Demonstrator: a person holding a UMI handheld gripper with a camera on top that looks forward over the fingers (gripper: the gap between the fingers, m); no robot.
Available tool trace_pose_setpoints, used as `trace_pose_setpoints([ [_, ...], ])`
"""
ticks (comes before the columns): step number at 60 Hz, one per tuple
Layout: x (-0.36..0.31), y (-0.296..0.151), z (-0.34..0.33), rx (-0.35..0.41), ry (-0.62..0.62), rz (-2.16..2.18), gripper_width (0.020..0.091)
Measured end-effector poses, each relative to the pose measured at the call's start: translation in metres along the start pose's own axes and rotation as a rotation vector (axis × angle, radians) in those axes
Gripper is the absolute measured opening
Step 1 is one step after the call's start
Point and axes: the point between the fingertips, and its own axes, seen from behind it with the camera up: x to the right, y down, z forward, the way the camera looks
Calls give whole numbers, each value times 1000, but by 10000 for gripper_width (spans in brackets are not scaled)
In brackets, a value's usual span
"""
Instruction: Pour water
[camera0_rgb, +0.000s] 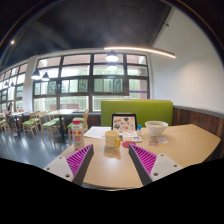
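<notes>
From the gripper view, the gripper (113, 160) hangs above a pale wooden table (185, 145) with its two fingers spread wide and nothing between them; the magenta pads (80, 157) on their inner faces stand well apart. Just ahead, in line with the gap between the fingers, a small yellowish cup (113, 139) stands upright on the table. To its left, beyond the left finger, stands a clear bottle (77, 133) with a coloured label, also upright. To the right of the cup, beyond the right finger, sits a white bowl (156, 128). Behind the cup a picture card (124, 123) stands propped, with white papers (97, 132) lying flat beside it. A green booth seat (137, 109) backs the table. Farther off, big windows (90, 78) line the wall, tables and chairs (35, 122) stand near them, and a long lamp (140, 49) glows on the ceiling.
</notes>
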Motion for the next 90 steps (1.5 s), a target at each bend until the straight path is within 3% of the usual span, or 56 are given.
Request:
trace_pose_setpoints([
  [11,-23,2,-19,-12,-28,-14,815],
  [22,-78,25,12,-51,-108,-46,817],
  [27,-102,28,45,-50,-158,-56,815],
  [30,-126,26,62,-9,-177,-64,816],
  [42,-184,16,137,46,-129,-64,817],
  [52,-189,13,198,51,-34,-82,820],
  [60,-190,9,239,49,-27,-31,825],
  [63,-199,10,249,58,-41,-33,794],
  [67,-201,11,257,70,-37,-49,485],
  [79,-189,14,272,67,-49,8,424],
  [80,-191,14,271,68,-51,5,385],
  [83,-188,14,271,69,-60,3,368],
  [90,-187,15,275,55,-77,17,360],
])
